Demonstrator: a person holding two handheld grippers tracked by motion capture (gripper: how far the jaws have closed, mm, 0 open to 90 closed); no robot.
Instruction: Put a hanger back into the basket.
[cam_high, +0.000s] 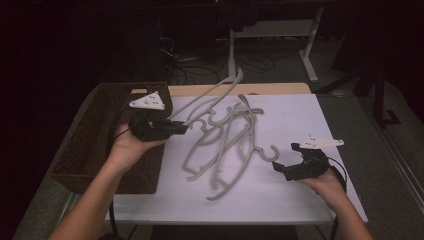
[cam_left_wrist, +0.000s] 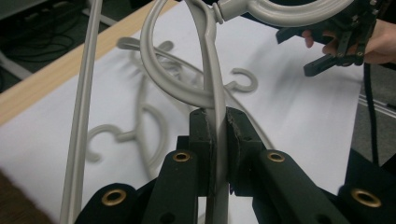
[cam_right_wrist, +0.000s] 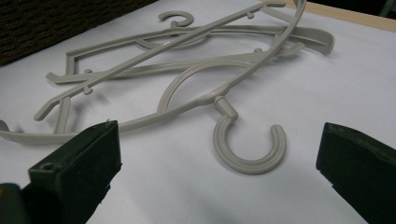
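Several grey plastic hangers (cam_high: 225, 145) lie tangled in the middle of the white table (cam_high: 305, 115). My left gripper (cam_high: 181, 128) is shut on one hanger (cam_high: 210, 95) and holds it tilted up off the pile, its long arm reaching toward the back. In the left gripper view the jaws (cam_left_wrist: 217, 121) clamp that hanger's flat bar (cam_left_wrist: 212, 84). My right gripper (cam_high: 285, 157) stands open just right of the pile, at the hook (cam_high: 270, 152) of a lying hanger. In the right gripper view that hook (cam_right_wrist: 245, 167) lies on the table ahead of the open gripper (cam_right_wrist: 219, 140).
A brown wicker basket (cam_high: 85, 145) stands at the table's left, under my left hand; its wall (cam_right_wrist: 56, 23) sits behind the pile. A wooden strip (cam_high: 280, 89) runs along the table's far edge. White desk legs (cam_high: 232, 50) and cables lie on the dark floor beyond.
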